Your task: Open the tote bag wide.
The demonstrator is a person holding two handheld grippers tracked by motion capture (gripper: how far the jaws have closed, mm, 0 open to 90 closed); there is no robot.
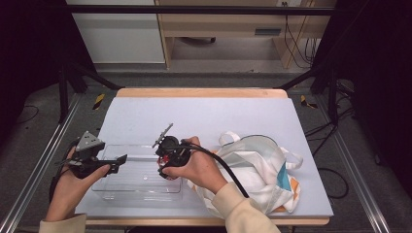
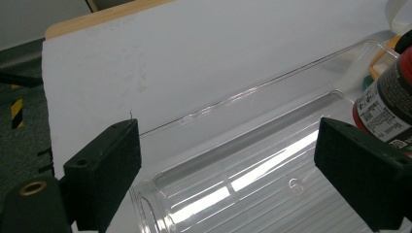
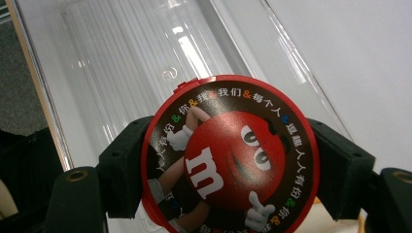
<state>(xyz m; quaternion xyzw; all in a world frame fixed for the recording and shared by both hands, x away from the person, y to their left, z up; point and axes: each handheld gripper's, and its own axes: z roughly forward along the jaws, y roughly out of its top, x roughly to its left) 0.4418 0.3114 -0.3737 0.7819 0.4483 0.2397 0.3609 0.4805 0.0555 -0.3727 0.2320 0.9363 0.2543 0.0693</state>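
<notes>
A round red-and-brown M&M's candy tub (image 3: 228,160) sits between the black jaws of my right gripper (image 3: 229,167), which is shut on its sides. In the high view the right gripper (image 1: 165,158) holds the tub (image 1: 166,164) over the right end of a clear plastic bin (image 1: 138,193). My left gripper (image 1: 118,164) hovers at the bin's left end, open with nothing between its jaws. In the left gripper view, the left gripper (image 2: 228,165) looks along the bin (image 2: 252,145), with the tub (image 2: 388,107) at the right edge.
A white tote bag (image 1: 257,165) with an orange and blue patch lies right of the bin, under the right forearm. A pale mat (image 1: 204,116) covers the wooden table. Metal rails and dark floor flank both sides.
</notes>
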